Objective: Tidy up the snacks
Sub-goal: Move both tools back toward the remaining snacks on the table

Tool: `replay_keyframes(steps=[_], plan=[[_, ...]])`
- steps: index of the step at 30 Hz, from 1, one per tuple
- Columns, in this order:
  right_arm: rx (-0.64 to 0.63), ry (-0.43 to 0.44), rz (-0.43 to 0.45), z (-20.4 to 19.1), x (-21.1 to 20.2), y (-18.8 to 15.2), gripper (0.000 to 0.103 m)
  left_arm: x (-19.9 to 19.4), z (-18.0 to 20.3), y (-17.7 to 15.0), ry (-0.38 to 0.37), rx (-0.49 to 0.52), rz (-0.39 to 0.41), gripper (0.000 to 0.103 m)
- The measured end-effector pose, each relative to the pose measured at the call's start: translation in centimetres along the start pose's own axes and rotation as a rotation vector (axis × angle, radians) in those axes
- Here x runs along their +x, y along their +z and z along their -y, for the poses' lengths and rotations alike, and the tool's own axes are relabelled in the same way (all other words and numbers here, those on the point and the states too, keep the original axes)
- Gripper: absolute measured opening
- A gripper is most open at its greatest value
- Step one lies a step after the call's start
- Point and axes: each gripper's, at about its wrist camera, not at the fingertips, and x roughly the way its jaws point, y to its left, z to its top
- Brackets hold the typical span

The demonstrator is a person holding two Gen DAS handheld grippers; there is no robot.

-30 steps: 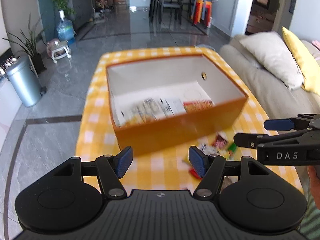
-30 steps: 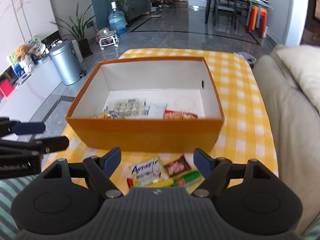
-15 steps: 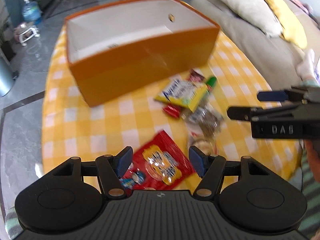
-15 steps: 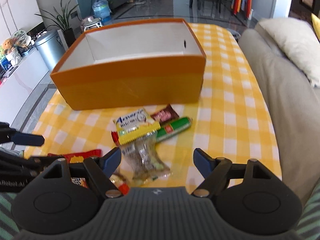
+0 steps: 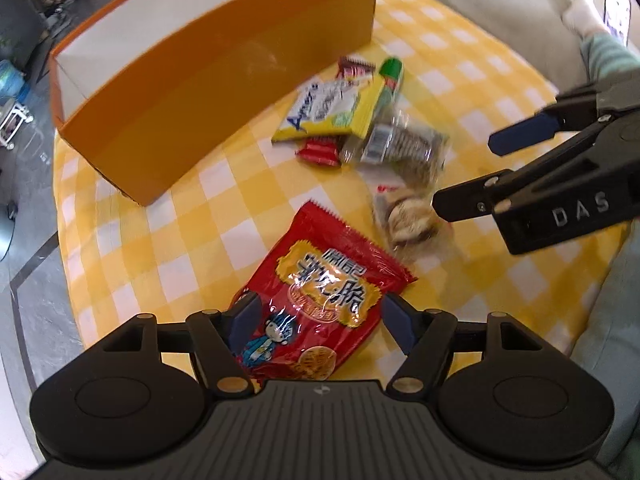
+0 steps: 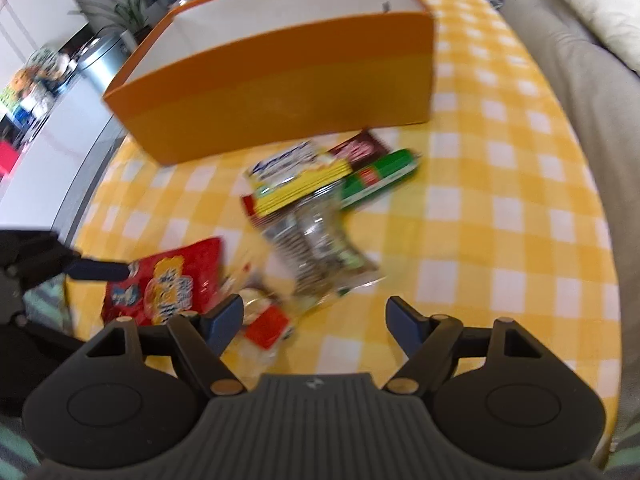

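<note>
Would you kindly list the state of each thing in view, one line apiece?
Left tongs: open, jaws just opening wider, astride the red packet's lower part, not pressing.
Right tongs: open, nothing gripped.
Red snack packet: sealed, flat on the cloth.
Orange box: open-topped, upright.
Yellow wafer pack: sealed, lying atop other snacks.
Green stick: lying flat.
Clear cookie bag: sealed, lying flat.

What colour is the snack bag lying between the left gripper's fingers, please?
Red bag with yellow print, clearest in the left wrist view.
</note>
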Motion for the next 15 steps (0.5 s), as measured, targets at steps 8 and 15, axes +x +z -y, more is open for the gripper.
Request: replay_keyframes(steps=[8,15], plan=[[-0.107,0.002,-0.039,-2.3,1.8,-0.3,0.074,0.8,-0.7,0.1,-0.052,0.053,-0.003,0.092],[-0.139,0.034,-0.042,-2.9,2.5,-0.2,0.056,1.4,-1.5,0.5,-0.104,0.089,0.003,0.095]])
